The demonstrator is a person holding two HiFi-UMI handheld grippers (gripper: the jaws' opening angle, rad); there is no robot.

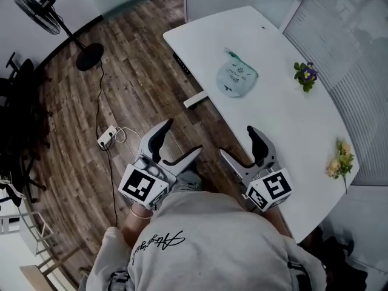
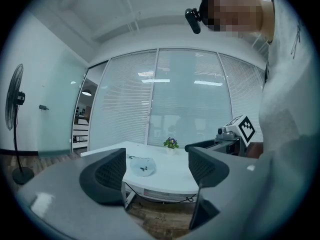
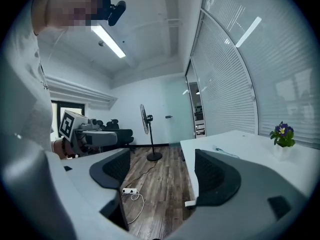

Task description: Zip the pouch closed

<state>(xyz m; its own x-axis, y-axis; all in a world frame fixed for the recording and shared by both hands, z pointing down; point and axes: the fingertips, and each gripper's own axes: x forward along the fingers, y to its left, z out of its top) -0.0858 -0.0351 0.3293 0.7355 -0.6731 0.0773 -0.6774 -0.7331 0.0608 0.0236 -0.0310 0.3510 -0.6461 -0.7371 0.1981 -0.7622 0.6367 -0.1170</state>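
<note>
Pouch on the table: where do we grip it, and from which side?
The pouch lies flat on the table, so only its rim can be pinched. It is probably best to take the narrow, green-tipped end, coming down at a slant from above with the jaws across that thin edge. The zipper is too small to make out.

Smooth matt table (image 1: 285,132), wood-grain plank floor (image 1: 139,59), soft pouch (image 1: 237,77)

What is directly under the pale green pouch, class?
The pale green fabric pouch lies flat on the white curved tabletop. Only bare table shows around it; the patch beneath it is covered, so anything there cannot be seen.
</note>
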